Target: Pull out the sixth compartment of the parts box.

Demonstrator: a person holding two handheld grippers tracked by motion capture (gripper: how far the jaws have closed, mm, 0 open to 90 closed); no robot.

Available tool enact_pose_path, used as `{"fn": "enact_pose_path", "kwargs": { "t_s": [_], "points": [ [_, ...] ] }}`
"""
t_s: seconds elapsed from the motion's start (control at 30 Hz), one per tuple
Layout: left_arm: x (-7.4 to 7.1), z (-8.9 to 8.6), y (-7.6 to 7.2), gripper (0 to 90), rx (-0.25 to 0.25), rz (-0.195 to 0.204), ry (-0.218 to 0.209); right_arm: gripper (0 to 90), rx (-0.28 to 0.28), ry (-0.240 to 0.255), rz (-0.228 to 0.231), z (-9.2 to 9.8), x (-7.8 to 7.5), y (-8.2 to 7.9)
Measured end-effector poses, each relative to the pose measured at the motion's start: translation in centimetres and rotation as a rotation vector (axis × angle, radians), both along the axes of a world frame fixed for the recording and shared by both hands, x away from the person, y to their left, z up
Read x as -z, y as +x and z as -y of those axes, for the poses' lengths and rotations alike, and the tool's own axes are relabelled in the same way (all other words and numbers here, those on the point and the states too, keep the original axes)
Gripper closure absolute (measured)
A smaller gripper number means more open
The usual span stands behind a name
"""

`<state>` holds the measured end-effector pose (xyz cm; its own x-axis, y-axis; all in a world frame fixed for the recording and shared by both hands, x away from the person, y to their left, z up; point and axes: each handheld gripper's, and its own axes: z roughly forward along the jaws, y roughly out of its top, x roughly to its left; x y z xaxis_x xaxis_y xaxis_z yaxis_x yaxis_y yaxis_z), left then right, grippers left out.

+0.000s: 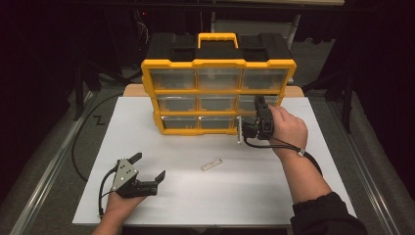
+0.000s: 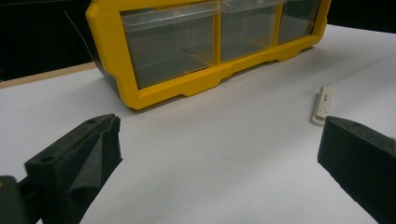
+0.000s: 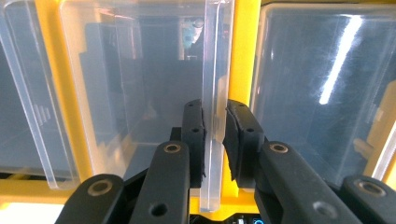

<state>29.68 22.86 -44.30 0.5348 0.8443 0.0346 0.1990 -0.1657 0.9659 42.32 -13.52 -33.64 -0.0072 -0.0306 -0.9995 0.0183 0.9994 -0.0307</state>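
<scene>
A yellow and black drawer cabinet with clear drawers stands upright at the back of the white table. My right gripper is at its bottom right drawer. In the right gripper view the gripper is shut on that drawer's clear pull tab, with a pad pressed on each side, in front of the yellow frame. My left gripper rests on the table at the front left, open with nothing in it. A small white stick lies on the table between the hands.
In the left gripper view the open gripper faces the cabinet's bottom row, and the white stick lies beside the right jaw. A black cable curls on the floor at the left. Metal rails run along both table sides.
</scene>
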Motion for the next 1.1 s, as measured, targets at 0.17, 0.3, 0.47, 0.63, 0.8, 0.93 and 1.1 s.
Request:
{"fn": "enact_pose_path", "kwargs": {
  "t_s": [0.17,0.3,0.47,0.63,0.8,0.93,1.1],
  "points": [
    [-0.1,-0.1,0.0,0.3,-0.004,0.002,-0.014,80.7,-0.007,-0.008,0.000,0.1,-0.1,-0.5],
    [-0.1,-0.2,0.0,0.4,-0.003,0.004,-0.018,80.7,-0.004,0.001,-0.013,0.1,-0.1,-1.2],
    [-0.1,0.0,-0.1,0.3,-0.001,0.010,-0.018,80.6,-0.010,-0.001,-0.009,0.2,-0.1,-1.7],
    [-0.1,0.0,-0.1,0.3,0.003,0.011,-0.018,80.6,-0.013,-0.001,-0.014,0.3,-0.2,-2.4],
    [-0.1,0.1,-0.1,0.4,0.006,0.010,-0.010,80.6,-0.015,-0.003,-0.016,0.3,-0.2,-3.0],
    [-0.1,0.1,-0.1,0.4,0.007,0.011,-0.008,80.6,-0.016,-0.001,-0.019,0.4,-0.2,-3.5],
    [-0.1,0.2,-0.1,0.4,0.011,0.010,-0.005,80.6,-0.021,-0.004,-0.019,0.6,-0.2,-4.1]
  ]
}}
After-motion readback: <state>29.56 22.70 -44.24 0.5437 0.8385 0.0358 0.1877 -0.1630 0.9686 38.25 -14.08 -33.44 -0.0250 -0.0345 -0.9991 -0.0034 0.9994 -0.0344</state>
